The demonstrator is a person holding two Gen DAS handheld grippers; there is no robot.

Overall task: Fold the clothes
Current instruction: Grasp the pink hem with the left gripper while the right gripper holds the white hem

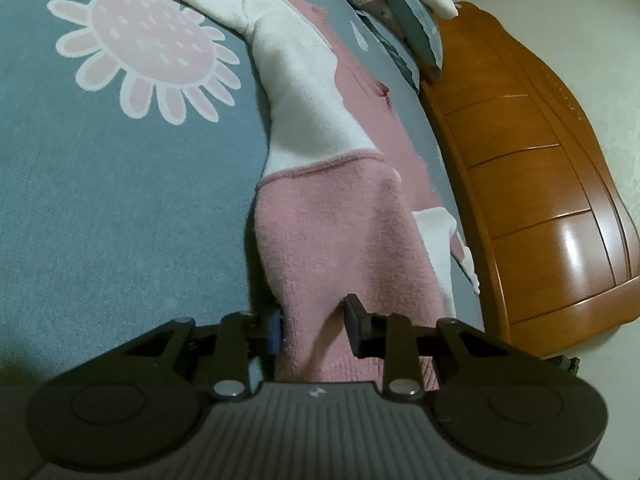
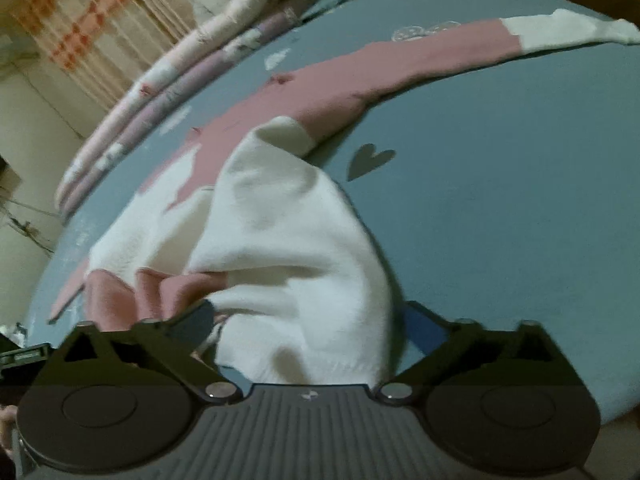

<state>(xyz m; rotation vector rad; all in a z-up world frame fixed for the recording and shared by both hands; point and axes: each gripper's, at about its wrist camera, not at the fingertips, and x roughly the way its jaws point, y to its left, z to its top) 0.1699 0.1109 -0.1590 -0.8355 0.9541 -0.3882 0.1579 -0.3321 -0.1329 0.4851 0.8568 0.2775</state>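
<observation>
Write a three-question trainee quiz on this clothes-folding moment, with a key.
1. True or false: the left gripper has pink knit fabric of the sweater between its fingers.
2. Which describes the right gripper? A) clamped on a pillow B) jaws spread wide, with the sweater's white part lying between them C) shut on nothing
3. Fill in: the sweater lies on a blue-grey bedspread printed with a large pink ____.

Key: 1 true; 2 B; 3 flower.
</observation>
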